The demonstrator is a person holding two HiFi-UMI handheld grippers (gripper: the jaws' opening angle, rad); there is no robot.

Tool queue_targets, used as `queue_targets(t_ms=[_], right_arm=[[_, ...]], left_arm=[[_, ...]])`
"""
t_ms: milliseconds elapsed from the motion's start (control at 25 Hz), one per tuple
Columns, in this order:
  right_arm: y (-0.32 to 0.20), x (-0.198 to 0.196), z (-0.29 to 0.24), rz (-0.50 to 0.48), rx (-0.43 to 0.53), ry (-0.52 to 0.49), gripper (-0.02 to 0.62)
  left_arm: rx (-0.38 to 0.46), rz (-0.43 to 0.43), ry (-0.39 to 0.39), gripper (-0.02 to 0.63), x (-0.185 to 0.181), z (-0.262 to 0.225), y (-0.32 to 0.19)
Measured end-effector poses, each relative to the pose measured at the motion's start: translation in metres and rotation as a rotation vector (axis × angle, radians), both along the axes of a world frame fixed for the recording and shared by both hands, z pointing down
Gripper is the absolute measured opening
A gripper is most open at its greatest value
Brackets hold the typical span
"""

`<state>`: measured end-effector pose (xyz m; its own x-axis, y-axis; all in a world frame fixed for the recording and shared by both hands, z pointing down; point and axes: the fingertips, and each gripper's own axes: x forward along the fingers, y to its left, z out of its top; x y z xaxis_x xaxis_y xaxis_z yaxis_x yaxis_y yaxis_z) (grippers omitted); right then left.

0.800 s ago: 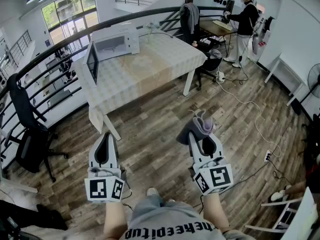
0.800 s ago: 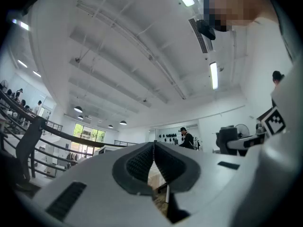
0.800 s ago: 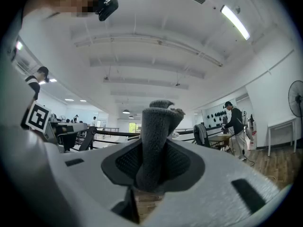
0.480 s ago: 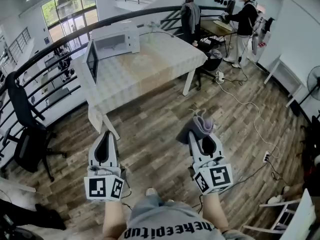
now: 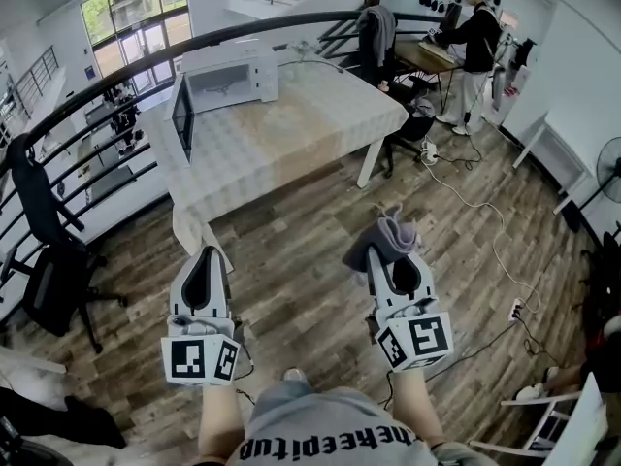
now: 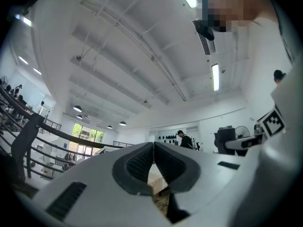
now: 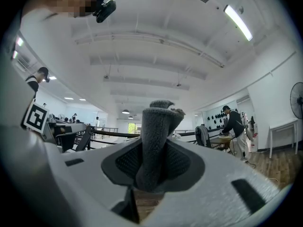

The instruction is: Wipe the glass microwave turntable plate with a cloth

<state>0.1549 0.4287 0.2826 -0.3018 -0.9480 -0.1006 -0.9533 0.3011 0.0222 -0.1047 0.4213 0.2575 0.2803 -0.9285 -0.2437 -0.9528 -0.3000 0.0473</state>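
**Entry: approach to the table, cloth in hand.**

- **Position:** You stood on the wooden floor (image 5: 291, 270), well apart from the table (image 5: 291, 139).
- **Right gripper (image 7: 154, 168):** It pinched a folded grey cloth (image 7: 157, 126), which stood up past the jaw tips.
- **Left gripper (image 6: 153, 161):** Its jaws were pressed together with nothing between them.
- **Glass turntable plate:** It could not be made out in any view. It likely sat inside the microwave (image 5: 228, 74), whose door (image 5: 180, 116) hung open at the table's far left corner.
- **Handling:** You needed to close on the table first and hold the cloth in a firm pinch. The left gripper would have to open to steady the plate's rim, because glass would probably slide under wiping. A flat fold of cloth on the glass would serve better than the bunched tip.
- **Count:**
  - grippers: two
  - cloth: one
  - microwave: one
  - table: one
  - plate: none seen
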Motion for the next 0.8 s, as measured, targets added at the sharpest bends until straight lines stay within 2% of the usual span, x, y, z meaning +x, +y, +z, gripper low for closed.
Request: queue_targets(t_ms=[160,440,800], right_arm=[[-0.012,-0.008,-0.004,0.021,0.022,-0.023,0.112],[-0.041,-0.025,0.009,-0.001,-0.017,0.016,0.112],[-0.120,-0.029,0.022,-0.045,-0.032,0.031,0.112]], left_arm=[[0.016,0.013,-0.022,0.012,-0.013,0.000,-0.009],[0.000,0.021,-0.017,0.012,-0.027,0.011,-0.039],[-0.018,0.006,-0.017,0.012,-0.024,0.024,-0.110]])
